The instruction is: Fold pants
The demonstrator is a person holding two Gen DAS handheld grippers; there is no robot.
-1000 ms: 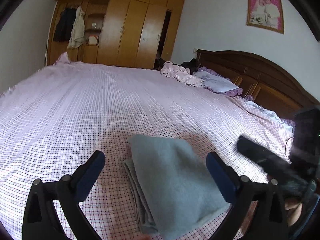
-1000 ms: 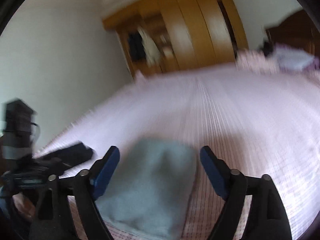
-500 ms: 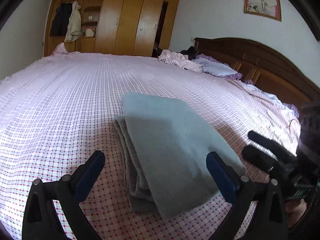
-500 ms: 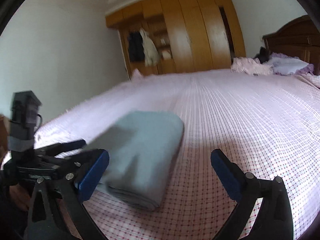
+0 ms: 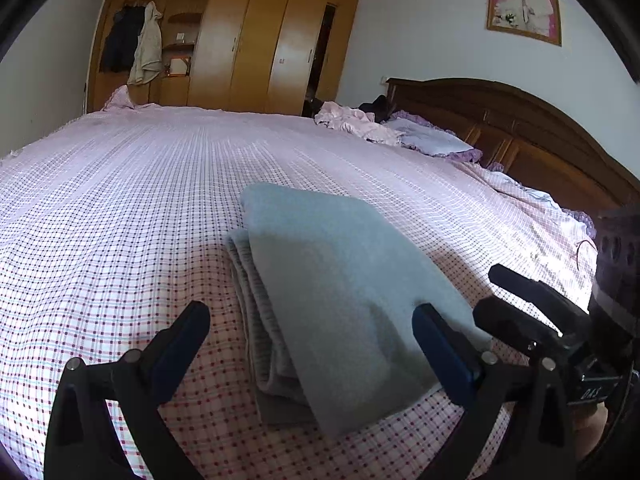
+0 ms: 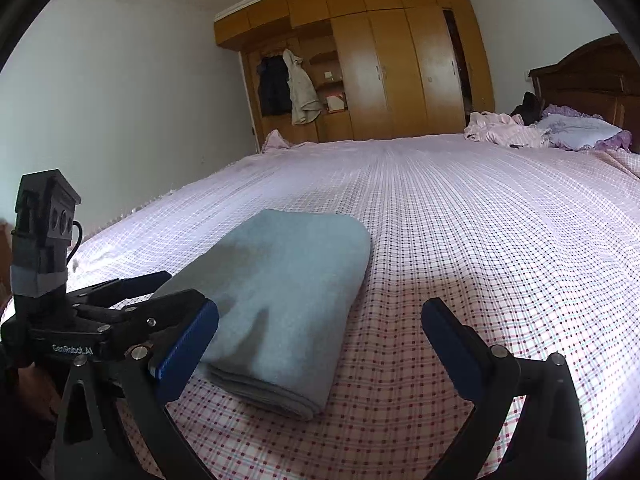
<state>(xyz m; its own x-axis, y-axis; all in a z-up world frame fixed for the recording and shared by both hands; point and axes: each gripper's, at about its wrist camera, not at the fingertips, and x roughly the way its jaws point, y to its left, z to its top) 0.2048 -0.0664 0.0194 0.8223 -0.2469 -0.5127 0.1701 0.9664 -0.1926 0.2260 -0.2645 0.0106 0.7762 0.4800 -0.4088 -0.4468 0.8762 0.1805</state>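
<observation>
The grey-blue pants (image 5: 336, 292) lie folded in a compact stack on the checked bedsheet (image 5: 120, 208); they also show in the right wrist view (image 6: 280, 296). My left gripper (image 5: 312, 344) is open and empty, held just above the near end of the stack. My right gripper (image 6: 320, 340) is open and empty, with its jaws over the stack's near right corner. Each gripper shows in the other's view: the right one at the right (image 5: 536, 320), the left one at the left (image 6: 120, 308).
A dark wooden headboard (image 5: 520, 128) runs along the right. Pillows and crumpled pink clothes (image 5: 360, 122) lie at the bed's far end. A wooden wardrobe (image 5: 248, 36) with hanging coats stands behind the bed.
Both grippers have pulled back and risen from the folded pants, so more of the stack shows. The right wrist view has gone from blurred to steady. The pants have not moved.
</observation>
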